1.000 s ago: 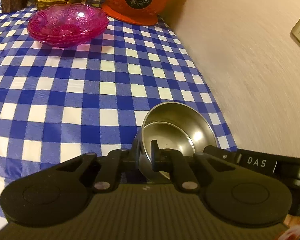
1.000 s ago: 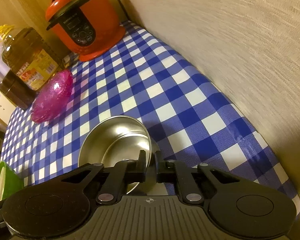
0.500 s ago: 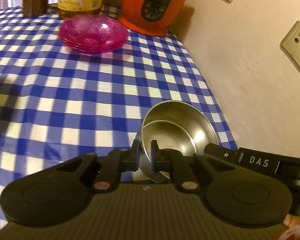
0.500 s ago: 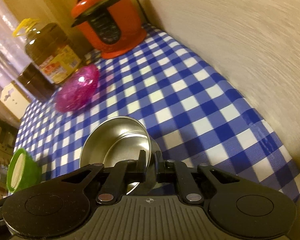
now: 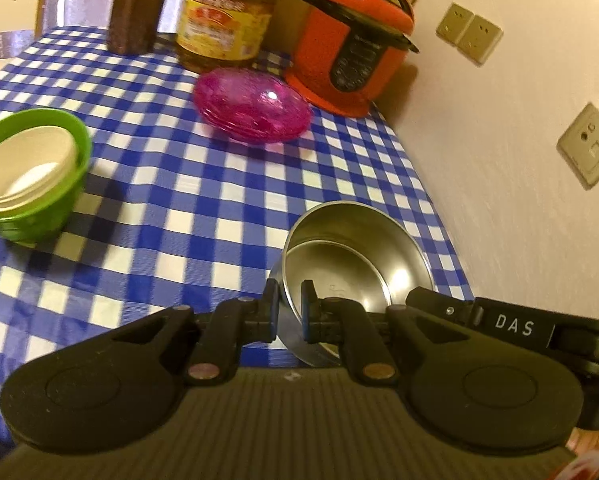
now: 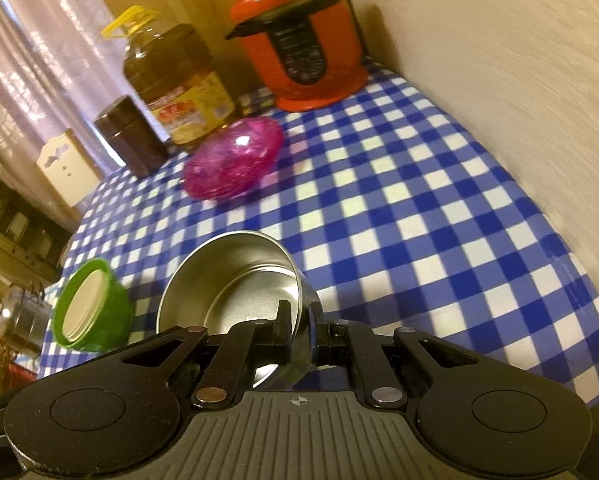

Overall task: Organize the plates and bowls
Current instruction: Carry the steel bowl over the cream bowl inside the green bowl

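Note:
Two nested steel bowls [image 5: 359,256] hang tilted above the checked tablecloth [image 5: 159,208], held from both sides. My left gripper [image 5: 289,304] is shut on their near left rim. My right gripper [image 6: 299,320] is shut on the right rim of the same steel bowls [image 6: 227,276]. A stack of pink glass bowls [image 5: 253,106] sits far back by the cooker, also seen as pink bowls [image 6: 235,158] in the right wrist view. A green bowl [image 5: 39,220] holding several white bowls stands at the left, and the same green bowl [image 6: 111,328] shows in the right wrist view.
A red pressure cooker [image 5: 351,48], an oil bottle [image 5: 223,20] and a brown canister [image 5: 133,8] line the back of the table. The wall [image 5: 519,200] with sockets runs close along the right edge. The table's near right corner [image 6: 579,340] drops off beside me.
Both grippers have drawn back and upward with the steel bowls still clamped. More of the table has come into view, including the green bowl on the left.

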A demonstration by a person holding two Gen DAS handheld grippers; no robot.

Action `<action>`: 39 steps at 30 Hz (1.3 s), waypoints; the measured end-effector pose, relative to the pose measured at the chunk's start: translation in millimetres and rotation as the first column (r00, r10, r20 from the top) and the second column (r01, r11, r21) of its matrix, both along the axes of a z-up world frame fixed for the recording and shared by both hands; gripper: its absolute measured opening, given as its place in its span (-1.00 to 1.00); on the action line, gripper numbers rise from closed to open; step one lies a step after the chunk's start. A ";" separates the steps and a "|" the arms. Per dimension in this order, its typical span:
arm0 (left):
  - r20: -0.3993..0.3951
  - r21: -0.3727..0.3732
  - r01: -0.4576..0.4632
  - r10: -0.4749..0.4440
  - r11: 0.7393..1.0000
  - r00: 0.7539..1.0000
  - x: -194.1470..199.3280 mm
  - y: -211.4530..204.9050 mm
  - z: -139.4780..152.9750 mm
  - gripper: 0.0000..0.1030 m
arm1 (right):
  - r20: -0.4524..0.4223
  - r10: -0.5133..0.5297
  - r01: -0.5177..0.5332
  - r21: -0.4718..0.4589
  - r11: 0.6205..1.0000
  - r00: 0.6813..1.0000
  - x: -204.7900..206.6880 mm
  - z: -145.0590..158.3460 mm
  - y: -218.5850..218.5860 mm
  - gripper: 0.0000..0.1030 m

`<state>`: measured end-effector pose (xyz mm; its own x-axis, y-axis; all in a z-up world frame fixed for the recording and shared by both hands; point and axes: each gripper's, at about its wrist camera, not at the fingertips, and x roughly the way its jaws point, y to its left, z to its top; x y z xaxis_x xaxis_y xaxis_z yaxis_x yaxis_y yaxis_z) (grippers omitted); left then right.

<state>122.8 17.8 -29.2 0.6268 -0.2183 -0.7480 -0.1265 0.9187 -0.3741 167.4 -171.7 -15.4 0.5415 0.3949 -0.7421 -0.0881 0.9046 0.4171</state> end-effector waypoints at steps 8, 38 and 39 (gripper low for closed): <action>0.027 0.003 -0.054 0.054 0.999 0.998 -19.6 30.6 16.7 -0.82 | 0.015 0.050 -0.050 0.014 0.999 0.999 -8.8 12.7 30.2 -0.84; 0.045 0.062 -0.262 0.260 0.963 0.965 -39.2 157.5 28.4 -0.81 | 0.046 0.279 -0.281 0.023 0.960 0.959 8.9 22.7 174.4 -0.84; 0.045 0.062 -0.268 0.266 0.961 0.963 -37.4 161.6 28.1 -0.81 | 0.050 0.283 -0.284 0.024 0.958 0.958 12.3 23.8 179.2 -0.84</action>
